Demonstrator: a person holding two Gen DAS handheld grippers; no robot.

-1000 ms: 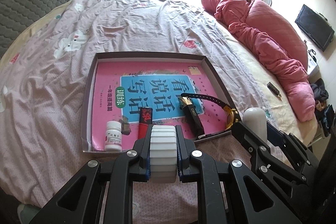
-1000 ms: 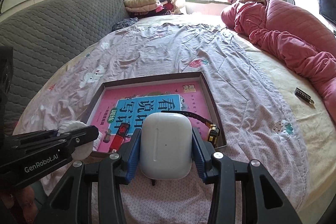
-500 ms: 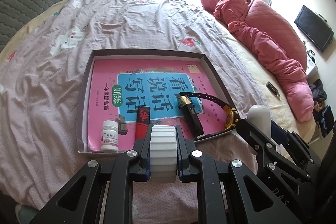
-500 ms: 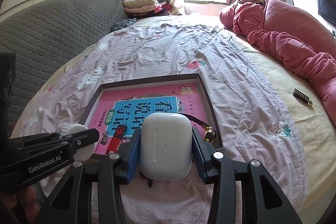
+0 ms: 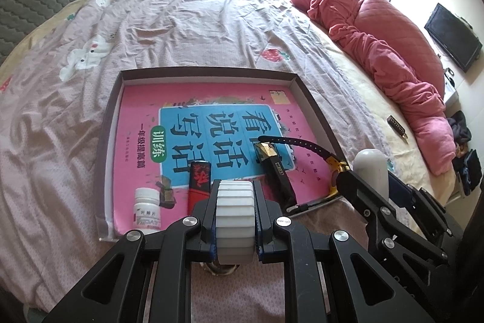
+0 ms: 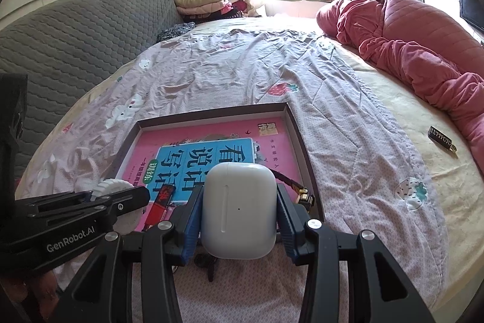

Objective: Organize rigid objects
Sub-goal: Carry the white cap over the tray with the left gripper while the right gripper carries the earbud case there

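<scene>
1. The left gripper point(image 5: 235, 220) was clamped tight on a white ribbed disc point(image 5: 234, 218), held on edge between its blue-lined pads, above the near edge of a shallow dark tray point(image 5: 317, 114).
2. The right gripper point(image 6: 239, 215) gripped a white earbud case point(image 6: 239, 211) upright, its pads pressing both sides, jaws roughly half apart around the case's width; it hung over the tray's near right corner.
3. The tray lay on the pink patterned bedspread point(image 5: 181, 20), and a pink workbook point(image 5: 211, 117) with a blue title panel covered its floor.
4. Near the tray's near left corner stood a small white pill bottle point(image 5: 147, 212), with a little dark object just beside it that was too small to make out.
5. A red and black lighter point(image 5: 198, 182) lay at the near edge, partly hidden behind the left gripper.
6. A black-strapped watch point(image 5: 278, 168) with a yellow case lay across the near right part of the tray, its strap arching above the workbook.
7. A small dark bar point(image 6: 441, 138) lay on the cream sheet toward the bed's right edge, well apart from the tray, near a bunched red quilt point(image 6: 423, 50).
</scene>
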